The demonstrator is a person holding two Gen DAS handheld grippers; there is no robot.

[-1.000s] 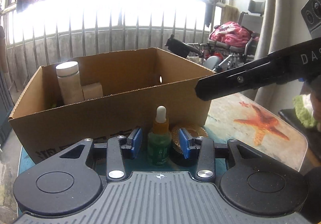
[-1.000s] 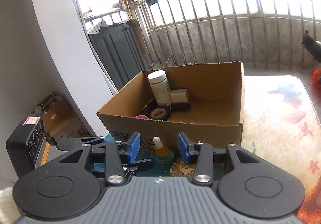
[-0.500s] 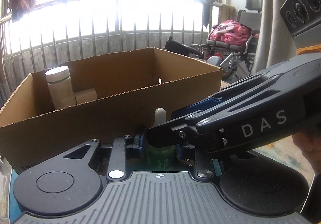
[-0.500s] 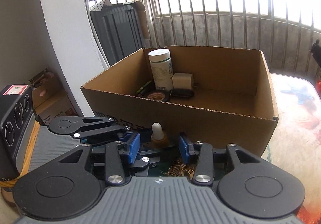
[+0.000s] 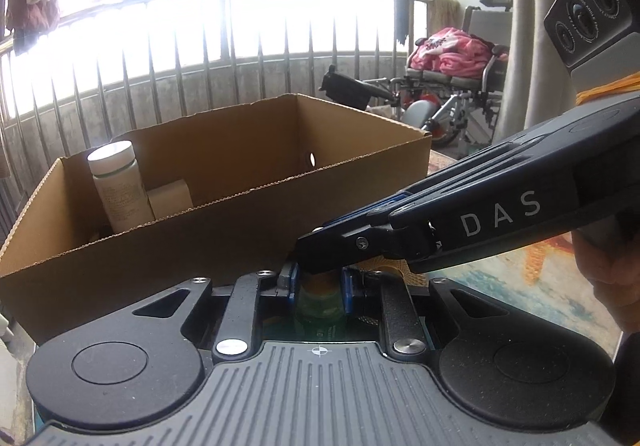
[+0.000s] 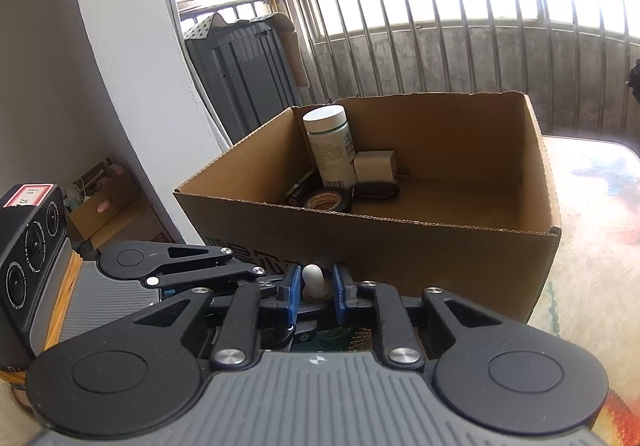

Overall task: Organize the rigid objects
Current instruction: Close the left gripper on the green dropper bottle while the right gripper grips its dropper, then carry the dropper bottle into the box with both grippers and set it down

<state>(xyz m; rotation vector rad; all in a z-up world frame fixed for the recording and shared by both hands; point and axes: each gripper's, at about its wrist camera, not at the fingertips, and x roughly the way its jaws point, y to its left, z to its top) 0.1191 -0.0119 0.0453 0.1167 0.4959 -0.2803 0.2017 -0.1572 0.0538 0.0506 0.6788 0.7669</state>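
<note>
A small green dropper bottle (image 5: 320, 308) with an orange collar and white bulb (image 6: 312, 278) stands on the table in front of a cardboard box (image 5: 224, 242). My left gripper (image 5: 319, 296) is shut on the bottle's body. My right gripper (image 6: 313, 292) is shut on its neck, just under the bulb, and crosses over the left gripper in the left wrist view (image 5: 460, 224). The box (image 6: 440, 254) holds a white pill bottle (image 6: 330, 146), a white charger block (image 6: 375, 165), a black tape roll (image 6: 326, 200) and a dark case (image 6: 376, 190).
A round gold-patterned lid (image 5: 394, 272) lies on the table right of the bottle. The table mat (image 6: 592, 214) has starfish prints. A wheelchair with pink cloth (image 5: 452, 86) stands behind. A grey cabinet (image 6: 244, 74) and balcony railing stand beyond the box.
Both grippers have closed on the dropper bottle. The right gripper came in from the right over the left one and now holds the bottle's neck.
</note>
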